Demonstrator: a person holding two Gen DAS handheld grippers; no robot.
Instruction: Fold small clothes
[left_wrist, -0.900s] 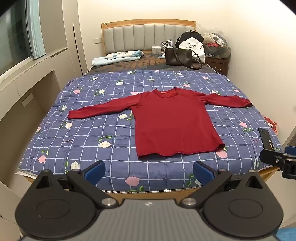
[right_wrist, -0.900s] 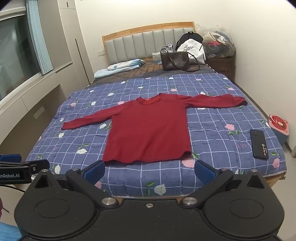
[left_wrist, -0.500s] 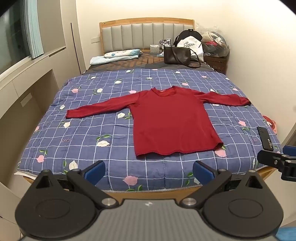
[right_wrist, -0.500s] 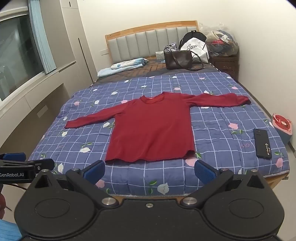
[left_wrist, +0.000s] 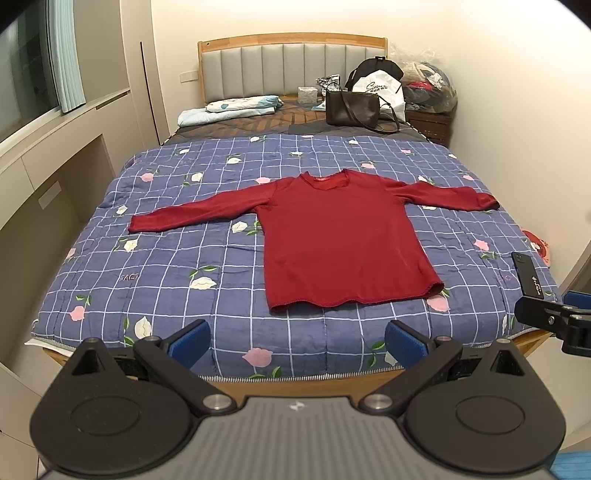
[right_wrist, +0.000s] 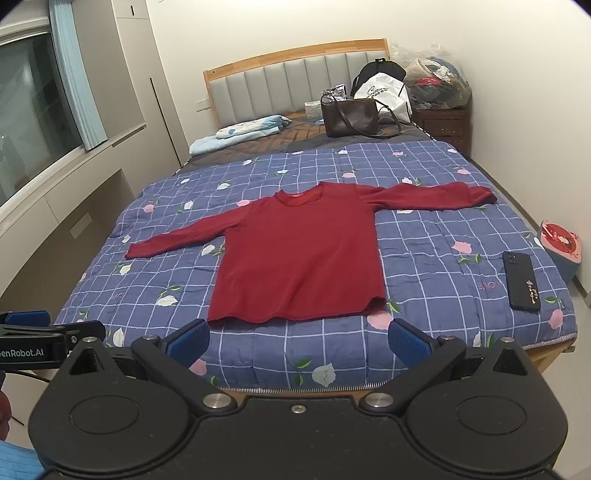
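Observation:
A red long-sleeved top (left_wrist: 340, 240) (right_wrist: 303, 254) lies flat and face up on the blue checked quilt (left_wrist: 166, 266) (right_wrist: 436, 258), both sleeves spread out sideways and the hem towards me. My left gripper (left_wrist: 297, 341) hovers open at the foot of the bed, short of the hem, holding nothing. Likewise open and holding nothing, my right gripper (right_wrist: 299, 341) hangs just before the hem. Each gripper shows at the edge of the other's view.
A black phone (right_wrist: 521, 281) (left_wrist: 526, 275) lies on the quilt near the right front corner. A dark handbag (left_wrist: 352, 109), white bag and folded bedding (left_wrist: 229, 110) sit by the headboard. A wall runs along the right, a window ledge along the left.
Both views have drifted slightly, the left one inching closer so the top sits a little higher. The top has not moved and both grippers stay open.

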